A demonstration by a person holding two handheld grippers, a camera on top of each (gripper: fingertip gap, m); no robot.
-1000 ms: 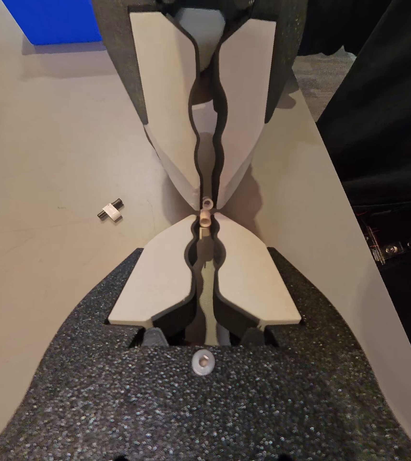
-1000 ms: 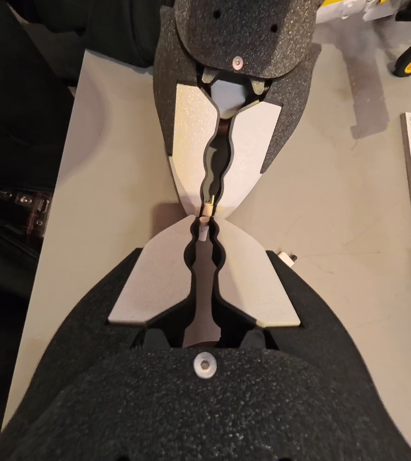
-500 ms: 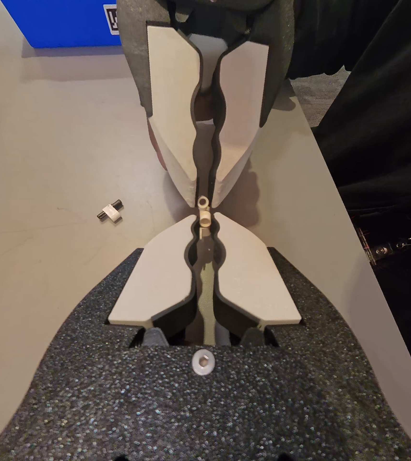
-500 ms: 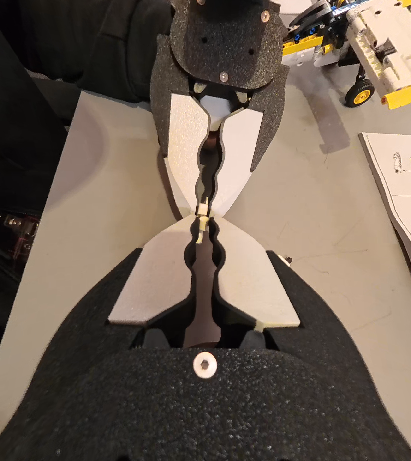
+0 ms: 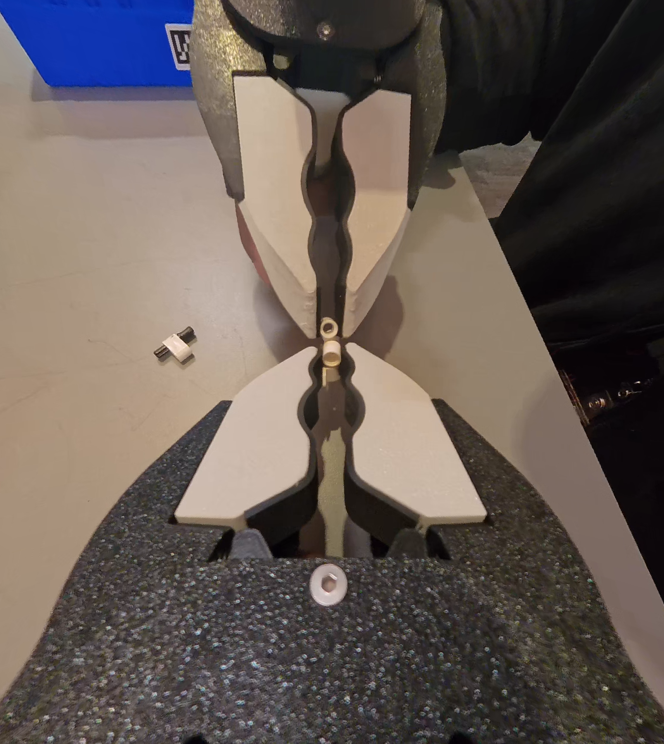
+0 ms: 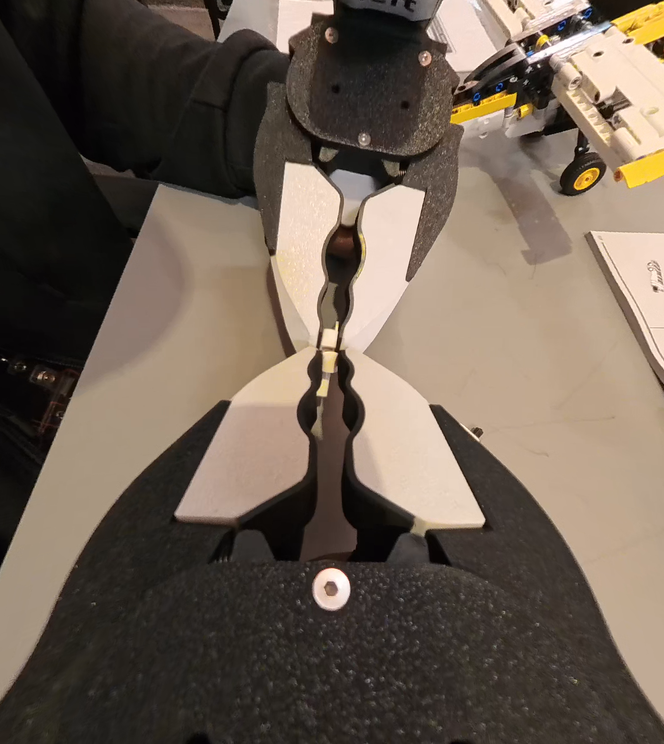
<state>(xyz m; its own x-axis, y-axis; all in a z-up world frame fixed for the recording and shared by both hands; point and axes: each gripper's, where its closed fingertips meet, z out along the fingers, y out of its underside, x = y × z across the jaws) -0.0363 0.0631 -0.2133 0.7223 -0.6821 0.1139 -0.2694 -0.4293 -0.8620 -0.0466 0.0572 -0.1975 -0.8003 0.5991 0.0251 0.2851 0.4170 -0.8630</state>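
The left gripper (image 5: 331, 356) pinches a small cream tube (image 5: 331, 354) at its tips, the pads close in on both sides of it; the tube's open end faces the camera. Tip to tip with it, just beyond, the right gripper (image 5: 329, 328) pinches a cream ring piece (image 5: 328, 327), its hole showing; the two pieces nearly touch, and whether they do I cannot tell.

In the right wrist view the same meeting shows reversed; the right gripper (image 6: 329, 362) clamps its cream piece (image 6: 328, 363) near, and the left gripper (image 6: 329, 336), far, clamps a pale block-like tube (image 6: 329, 337), end against end. Both pairs of fingers stand almost pressed together, parted only by the small parts.

All this hangs above a grey table (image 5: 80, 249); to the left on it lies a black pin with a white sleeve (image 5: 175, 347), well apart from the grippers. Farther left at the back stands a blue box (image 5: 92, 44). In the right wrist view, to the right lies an open booklet (image 6: 660, 306); at the far right stands a white and yellow brick model (image 6: 588, 92) on wheels. A dark sleeve (image 6: 185, 104) reaches the far gripper.
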